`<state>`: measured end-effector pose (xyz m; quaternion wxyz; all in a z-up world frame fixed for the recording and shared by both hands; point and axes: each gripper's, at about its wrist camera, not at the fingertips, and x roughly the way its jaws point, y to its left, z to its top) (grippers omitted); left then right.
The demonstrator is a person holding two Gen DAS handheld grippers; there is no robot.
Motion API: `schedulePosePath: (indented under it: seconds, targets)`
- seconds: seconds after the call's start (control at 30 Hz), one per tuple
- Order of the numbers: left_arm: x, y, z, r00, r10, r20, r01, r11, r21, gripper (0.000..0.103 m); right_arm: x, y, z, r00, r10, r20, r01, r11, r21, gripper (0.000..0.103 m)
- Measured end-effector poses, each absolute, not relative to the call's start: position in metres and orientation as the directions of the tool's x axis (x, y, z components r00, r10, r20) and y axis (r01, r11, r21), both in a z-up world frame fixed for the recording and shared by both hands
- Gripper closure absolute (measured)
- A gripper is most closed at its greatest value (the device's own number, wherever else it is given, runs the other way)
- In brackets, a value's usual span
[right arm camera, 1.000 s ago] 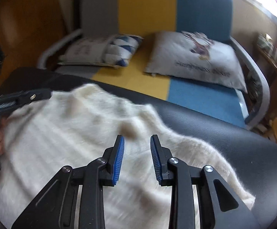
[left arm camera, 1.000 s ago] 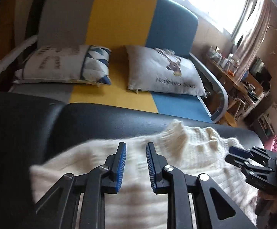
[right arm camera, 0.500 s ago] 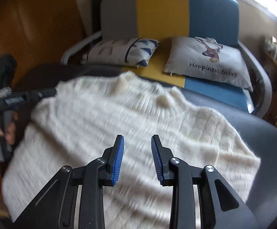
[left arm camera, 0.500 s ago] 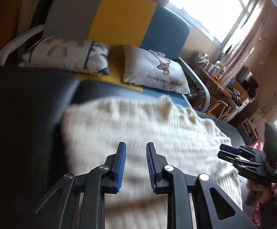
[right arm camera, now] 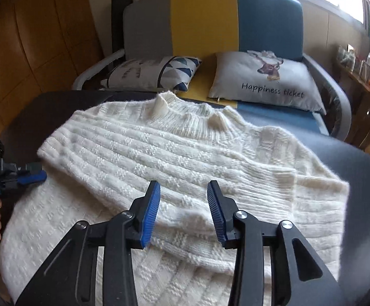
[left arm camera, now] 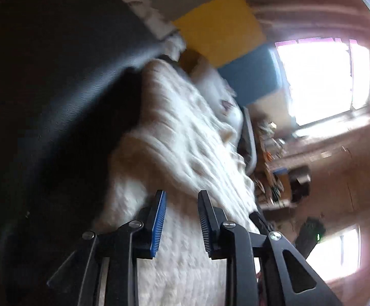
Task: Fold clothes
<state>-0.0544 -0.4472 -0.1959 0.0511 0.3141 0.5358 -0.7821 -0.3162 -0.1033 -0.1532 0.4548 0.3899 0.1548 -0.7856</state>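
A cream cable-knit sweater (right arm camera: 174,158) lies spread across a dark padded surface (right arm camera: 363,168), filling the centre of the right wrist view, sleeves already folded inward, apparently flattened for the next fold. The right gripper (right arm camera: 183,204) hovers over it at lower centre, jaws opening with nothing between them. The left gripper (right arm camera: 29,176), at the left edge, nears the sweater's side; its jaws are also opening and empty. Behind, a tricolour sofa (right arm camera: 205,17) holds two cushions (right arm camera: 264,79). No containers show.

Both wrist views look down, close over the white sweater (right arm camera: 174,158), the left one rolled sideways
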Motion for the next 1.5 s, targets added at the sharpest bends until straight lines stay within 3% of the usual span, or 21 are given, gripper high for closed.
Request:
schedulePosePath:
  seconds: [0.23, 0.33, 0.43, 0.67, 0.77, 0.83, 0.93, 1.03, 1.13, 1.27, 1.37, 1.5]
  targets:
    - [-0.048, -0.473, -0.202, -0.868, 0.11, -0.484, 0.435, -0.302, -0.848, 0.076, -0.322, -0.097, -0.182, -0.279, -0.613, -0.739, 0.812, -0.562, 0.159, 0.058]
    - [-0.058, -0.47, -0.199, -0.812, 0.045, -0.582, 0.515, -0.413, -0.751, 0.091, -0.327, -0.092, -0.184, -0.255, -0.639, -0.726, 0.809, -0.552, 0.201, 0.058]
    - [-0.057, -0.461, -0.194, -0.783, -0.015, -0.622, 0.551, -0.483, -0.681, 0.093, -0.329, -0.09, -0.185, -0.242, -0.651, -0.719, 0.807, -0.547, 0.224, 0.058]
    - [-0.051, -0.453, -0.171, -0.774, 0.034, -0.632, 0.533, -0.505, -0.679, 0.079, -0.324, -0.094, -0.175, -0.269, -0.611, -0.744, 0.809, -0.563, 0.169, 0.058]
    - [-0.051, -0.431, -0.151, -0.801, 0.035, -0.597, 0.463, -0.596, -0.656, 0.078, -0.313, -0.089, -0.162, -0.256, -0.652, -0.714, 0.818, -0.539, 0.199, 0.058]
    - [-0.065, -0.417, -0.143, -0.8, 0.043, -0.599, 0.419, -0.674, -0.609, 0.078, -0.301, -0.095, -0.162, -0.275, -0.632, -0.724, 0.84, -0.525, 0.139, 0.058]
    - [-0.088, -0.404, -0.149, -0.739, 0.028, -0.673, 0.43, -0.749, -0.504, 0.078, -0.288, -0.104, -0.172, -0.293, -0.585, -0.756, 0.86, -0.507, 0.058, 0.058]
    - [-0.099, -0.409, -0.167, -0.698, 0.02, -0.715, 0.44, -0.776, -0.452, 0.085, -0.289, -0.099, -0.183, -0.286, -0.589, -0.756, 0.86, -0.506, 0.069, 0.057]
    - [-0.094, -0.416, -0.164, -0.716, 0.049, -0.697, 0.429, -0.757, -0.493, 0.086, -0.293, -0.096, -0.185, -0.269, -0.605, -0.75, 0.861, -0.499, 0.095, 0.057]
    - [-0.094, -0.415, -0.14, -0.772, 0.082, -0.631, 0.357, -0.765, -0.537, 0.078, -0.296, -0.1, -0.167, -0.259, -0.612, -0.747, 0.865, -0.491, 0.103, 0.057]
    - [-0.111, -0.415, -0.126, -0.8, 0.064, -0.597, 0.312, -0.805, -0.504, 0.078, -0.308, -0.105, -0.153, -0.255, -0.646, -0.72, 0.856, -0.496, 0.142, 0.052]
    - [-0.135, -0.434, -0.157, -0.67, -0.022, -0.742, 0.455, -0.802, -0.387, 0.081, -0.327, -0.121, -0.169, -0.279, -0.588, -0.759, 0.827, -0.549, 0.122, 0.047]
